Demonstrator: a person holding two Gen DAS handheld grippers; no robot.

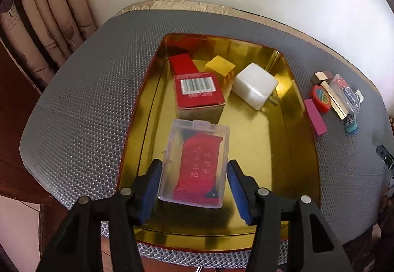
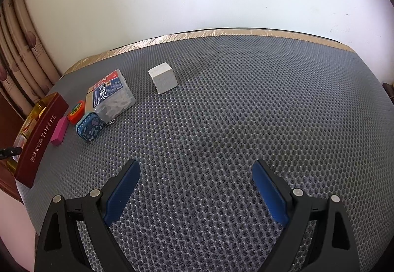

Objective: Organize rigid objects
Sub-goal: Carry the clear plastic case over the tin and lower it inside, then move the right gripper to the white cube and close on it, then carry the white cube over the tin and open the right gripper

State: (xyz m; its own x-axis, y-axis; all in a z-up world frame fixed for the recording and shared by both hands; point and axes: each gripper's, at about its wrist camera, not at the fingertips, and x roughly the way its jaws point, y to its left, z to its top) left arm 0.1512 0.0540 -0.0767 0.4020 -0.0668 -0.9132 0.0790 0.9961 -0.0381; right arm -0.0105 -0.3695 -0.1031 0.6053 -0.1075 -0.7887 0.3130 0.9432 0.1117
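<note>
- Surface: a desk (image 2: 221, 112) covered by a grey honeycomb-mesh mat, with a tan strip along its far edge. A plain pale wall stands behind it; patterned curtains (image 1: 37, 25) hang at the left.
- A gold-lined tray (image 1: 283, 149) with a dark red outer wall sits on the mat. Inside it: a red carton (image 1: 197, 89) with a barcode on top, a gold cube (image 1: 219, 67) just beside it, and a white block (image 1: 256, 85) near the far right corner.
- Left claw (image 1: 193, 183): aimed steeply down into the tray. A clear plastic case (image 1: 194, 163) holding a red packet lies between its blue pads (image 1: 150, 188). The left pad looks to be at the case's edge; a narrow gap shows at the right pad. Whether the case is gripped or already let go, I cannot tell.
- Right claw (image 2: 197, 188): spread wide, nothing between its pads, tilted down over bare mat.
- Outside the tray, grouped just beside its right wall: a pink bar (image 2: 59, 130), an orange-red round item (image 2: 76, 110), a blue patterned tin (image 2: 90, 126) with a bead chain, and a clear box (image 2: 110, 94) with a printed label. A white cube (image 2: 163, 80) stands apart, farther along the mat.
- Limits: the tray's near edge is hidden behind the left claw's arms. Label print is too small to read, save "TOFFEE" on the tray wall. A dark clip-like item at the right edge of the left view is cut off.
</note>
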